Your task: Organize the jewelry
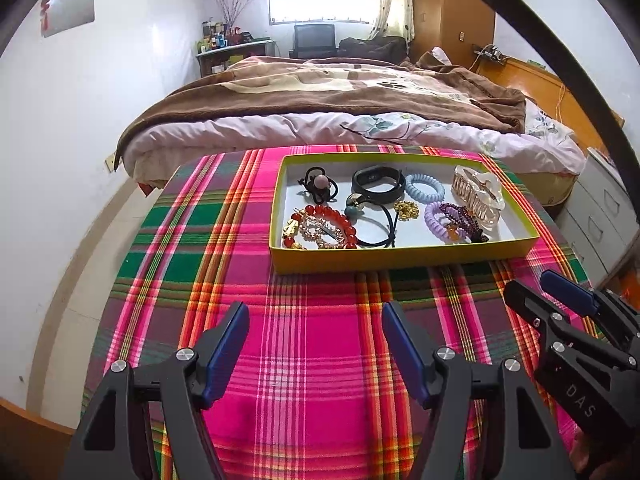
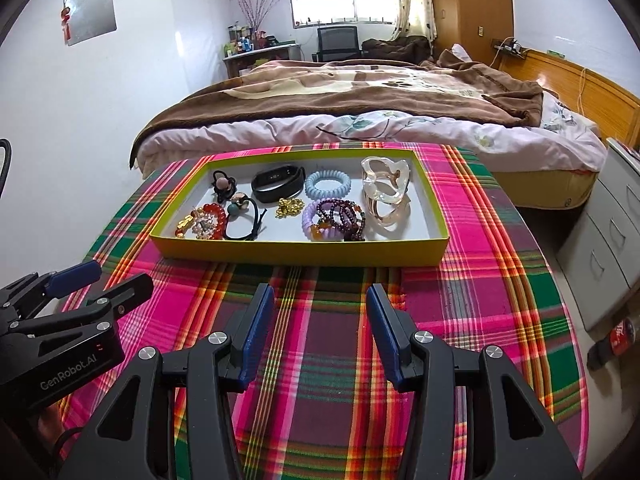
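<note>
A shallow yellow tray (image 1: 400,258) with a white floor lies on the plaid tablecloth (image 1: 320,360). Inside it are a red bead bracelet (image 1: 332,214), a black wristband (image 1: 378,180), a blue coil hair tie (image 1: 425,191), a purple coil tie (image 1: 436,216), a gold piece (image 1: 407,210) and a clear claw clip (image 1: 478,196). My left gripper (image 1: 315,312) stands open over bare cloth, short of the tray. My right gripper (image 2: 320,292) is open too, nothing between its fingers, just before the tray's (image 2: 300,252) front wall. Each gripper appears in the other's view: right (image 1: 528,284), left (image 2: 120,274).
A bed (image 2: 360,92) with a brown blanket runs behind the table's far edge. White drawers (image 2: 608,240) stand to the right, with a red can (image 2: 622,332) on the floor below. A white wall lies to the left.
</note>
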